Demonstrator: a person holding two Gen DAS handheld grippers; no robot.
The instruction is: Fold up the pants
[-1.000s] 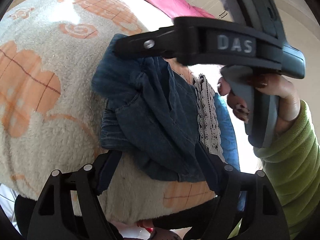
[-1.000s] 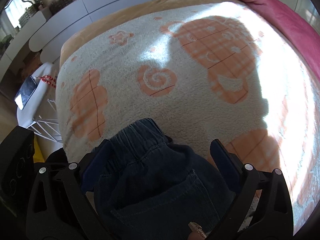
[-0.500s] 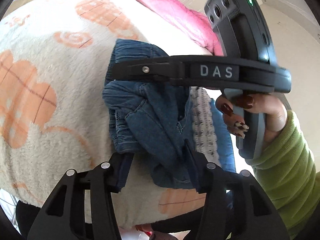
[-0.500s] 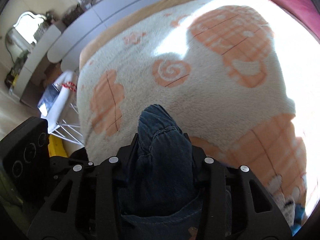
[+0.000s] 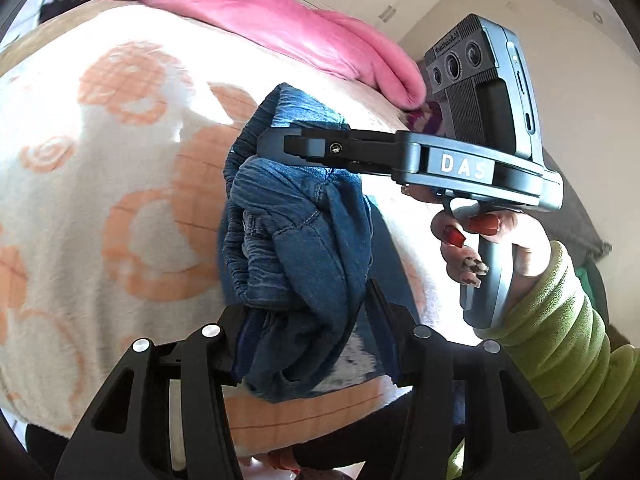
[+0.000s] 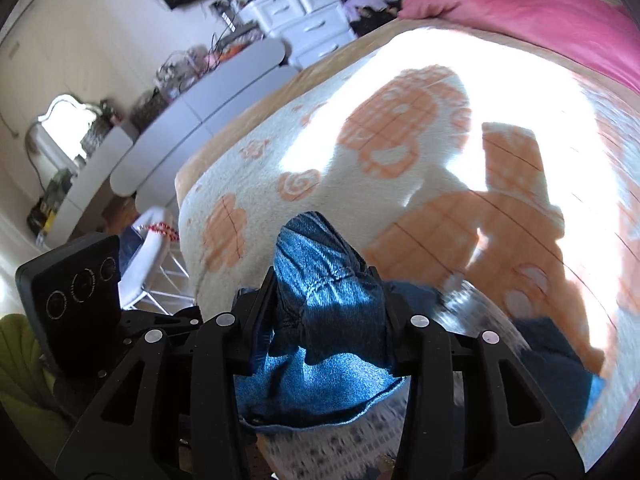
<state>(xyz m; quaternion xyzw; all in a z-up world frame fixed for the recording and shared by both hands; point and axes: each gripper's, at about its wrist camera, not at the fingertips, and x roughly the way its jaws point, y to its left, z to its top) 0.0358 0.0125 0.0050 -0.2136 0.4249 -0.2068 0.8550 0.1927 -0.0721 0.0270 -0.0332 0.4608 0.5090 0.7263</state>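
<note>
The blue denim pants [image 5: 296, 248] hang bunched above a cream blanket with orange shapes [image 5: 80, 184]. My left gripper [image 5: 308, 332] is shut on the near end of the waistband. My right gripper [image 6: 326, 316] is shut on the pants [image 6: 324, 300] too, and it shows in the left wrist view [image 5: 280, 142] clamping the far end. The cloth sags in folds between the two grippers. The lower part of the pants drops out of sight below the fingers.
A pink duvet [image 5: 280, 36] lies along the far side of the bed. A grey curved dresser [image 6: 168, 128] and white drawers [image 6: 304, 12] stand beyond the bed. A white wire rack [image 6: 152, 256] stands at the bed's corner.
Both grippers went from open around the pants to shut on them, then lifted the pants off the blanket. The views tilted up and the room came into sight.
</note>
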